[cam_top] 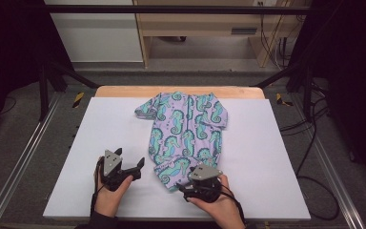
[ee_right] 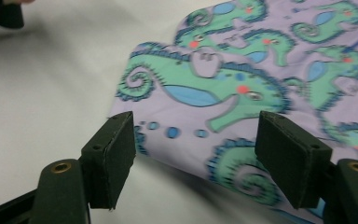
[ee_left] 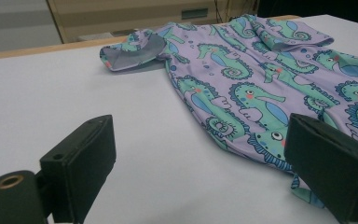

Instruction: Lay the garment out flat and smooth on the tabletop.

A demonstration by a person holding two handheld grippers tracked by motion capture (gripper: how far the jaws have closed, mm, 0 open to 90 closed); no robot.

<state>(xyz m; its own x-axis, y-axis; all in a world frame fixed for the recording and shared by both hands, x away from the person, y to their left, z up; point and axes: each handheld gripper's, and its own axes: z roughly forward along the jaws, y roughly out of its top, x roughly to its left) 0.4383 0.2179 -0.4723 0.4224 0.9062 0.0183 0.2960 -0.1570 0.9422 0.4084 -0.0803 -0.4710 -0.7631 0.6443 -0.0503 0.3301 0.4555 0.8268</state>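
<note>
Seahorse-print baby romper (cam_top: 187,136) lies flat on the white bench (cam_top: 267,162), bottom hem nearest both hand-held grippers. Left hand-held gripper (cam_top: 136,166) and right hand-held gripper (cam_top: 183,187) sit released, empty, looks like they're lining up on the hem.

One seahorse-print garment (cam_top: 187,136), two grippers (cam_top: 122,168) (cam_top: 196,187), one white table (cam_top: 100,143); perhaps a dozen printed seahorses, hard to count

Both forearms enter from the near edge. The left hand (cam_top: 108,191) holds the black 2-jaw left gripper (cam_top: 134,168), jaws spread wide and empty. The right hand (cam_top: 218,202) holds the black right gripper (ee_right: 196,154), jaws also apart, gripping nothing.
</note>
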